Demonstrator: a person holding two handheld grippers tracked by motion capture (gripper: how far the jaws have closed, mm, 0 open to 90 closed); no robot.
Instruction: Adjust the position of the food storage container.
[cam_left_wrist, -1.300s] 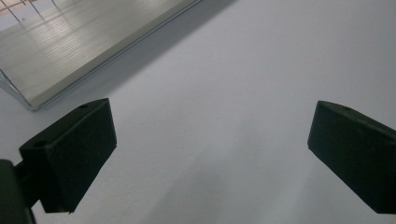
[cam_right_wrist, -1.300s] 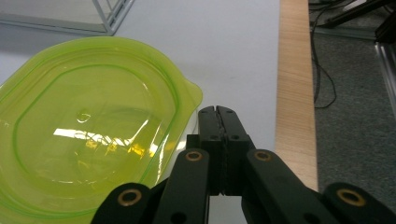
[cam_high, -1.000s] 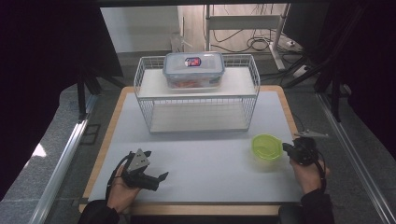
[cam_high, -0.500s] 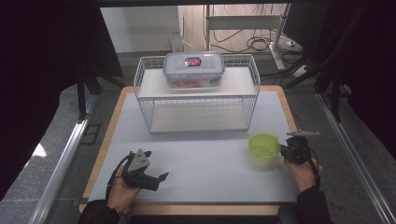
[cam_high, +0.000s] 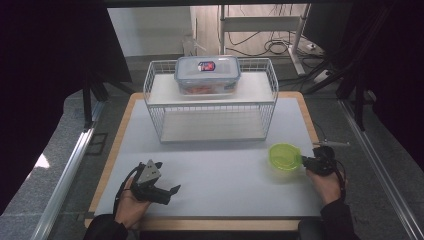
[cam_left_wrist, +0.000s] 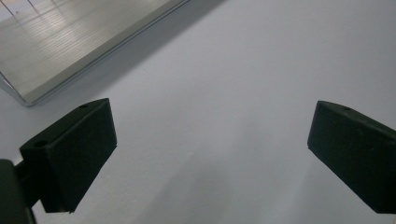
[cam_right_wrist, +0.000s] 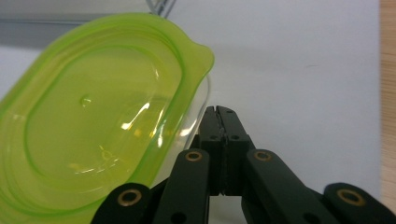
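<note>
A small clear container with a lime-green lid (cam_high: 284, 156) sits on the white mat at the right. My right gripper (cam_high: 306, 161) lies just right of it, jaws shut with nothing between them. In the right gripper view the shut tips (cam_right_wrist: 219, 111) rest against the clear rim under the green lid (cam_right_wrist: 93, 116), below its tab. My left gripper (cam_high: 167, 192) rests low on the mat at the front left, open and holding nothing. In the left gripper view its wide-apart jaws (cam_left_wrist: 212, 149) frame bare mat.
A white wire rack (cam_high: 210, 107) stands at the back middle of the mat (cam_high: 225, 170). On its top shelf sits a clear lock-lid box (cam_high: 207, 75) with reddish contents. The rack's lower shelf edge (cam_left_wrist: 70, 56) lies ahead of the left gripper. A wooden table border (cam_high: 112, 160) surrounds the mat.
My right gripper has slid left up to the green-lidded container. The left gripper has stayed in place.
</note>
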